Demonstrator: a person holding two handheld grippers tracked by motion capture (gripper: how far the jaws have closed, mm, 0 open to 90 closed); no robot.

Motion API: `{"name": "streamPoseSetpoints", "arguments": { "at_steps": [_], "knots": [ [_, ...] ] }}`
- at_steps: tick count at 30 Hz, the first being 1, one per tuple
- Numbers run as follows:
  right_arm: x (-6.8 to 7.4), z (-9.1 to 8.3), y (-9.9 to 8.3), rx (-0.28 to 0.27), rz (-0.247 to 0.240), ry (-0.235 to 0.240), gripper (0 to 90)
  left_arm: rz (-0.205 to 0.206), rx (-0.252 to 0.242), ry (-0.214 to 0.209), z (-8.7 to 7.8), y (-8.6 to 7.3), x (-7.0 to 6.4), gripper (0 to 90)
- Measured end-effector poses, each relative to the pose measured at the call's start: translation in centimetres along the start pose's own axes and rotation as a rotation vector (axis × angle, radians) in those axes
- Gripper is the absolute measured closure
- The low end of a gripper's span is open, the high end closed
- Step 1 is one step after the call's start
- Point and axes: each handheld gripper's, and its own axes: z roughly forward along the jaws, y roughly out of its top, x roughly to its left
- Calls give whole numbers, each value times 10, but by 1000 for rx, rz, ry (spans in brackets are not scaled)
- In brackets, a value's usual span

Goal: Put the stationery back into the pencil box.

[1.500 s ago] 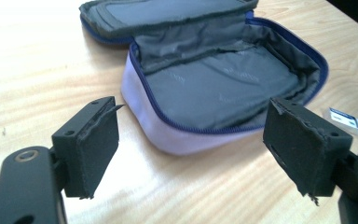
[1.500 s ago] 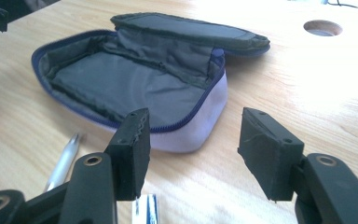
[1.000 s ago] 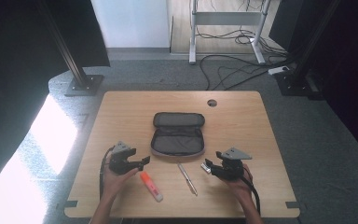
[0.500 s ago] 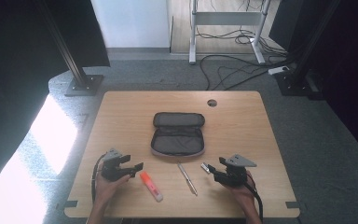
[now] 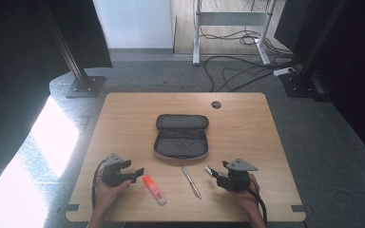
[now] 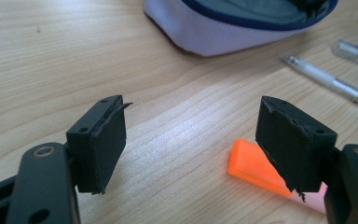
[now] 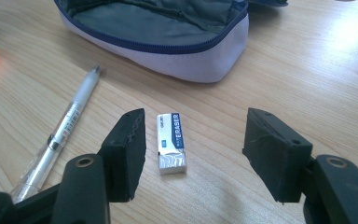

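1. We see a wooden desk (image 5: 123,118) from above, with a person's two hands coming in from the bottom edge.
2. Our left hand-held gripper (image 6: 191,140) sits low over the desk, and its two black jaws are wide apart with nothing between them.
3. An orange highlighter (image 6: 254,165) lies flat on the desk. Its orange end pokes out from behind the jaw on the right side of the left gripper view. We cannot tell if the jaw touches it.
4. Our right hand-held gripper (image 7: 193,144) also has its jaws wide apart, holding nothing.
5. A small white eraser (image 7: 171,143) lies flat on the desk, in the gap between those jaws, closer to the jaw on the left side of that view. It does not touch either jaw.
6. A clear pen (image 7: 63,135) lies flat just beside the eraser.
7. An open pencil case (image 5: 181,136) rests in the middle of the desk, past the pen and the eraser. Its inside is grey and its zip is blue.
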Motion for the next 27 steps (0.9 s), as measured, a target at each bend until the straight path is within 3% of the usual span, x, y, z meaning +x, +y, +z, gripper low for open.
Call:
{"name": "streamPoseSetpoints", "arguments": {
  "at_steps": [7, 18, 27],
  "knots": [
    [0, 4, 0, 25, -12, 10, 387, 8, 7, -4, 3, -1, -3, 249],
    [5, 22, 0, 76, -32, 30, 416, -12, 4, 9, 2, -3, -1, 253],
    [8, 33, 0, 118, -37, 13, 542, -19, -2, 8, 0, -3, -2, 254]
  ]
}}
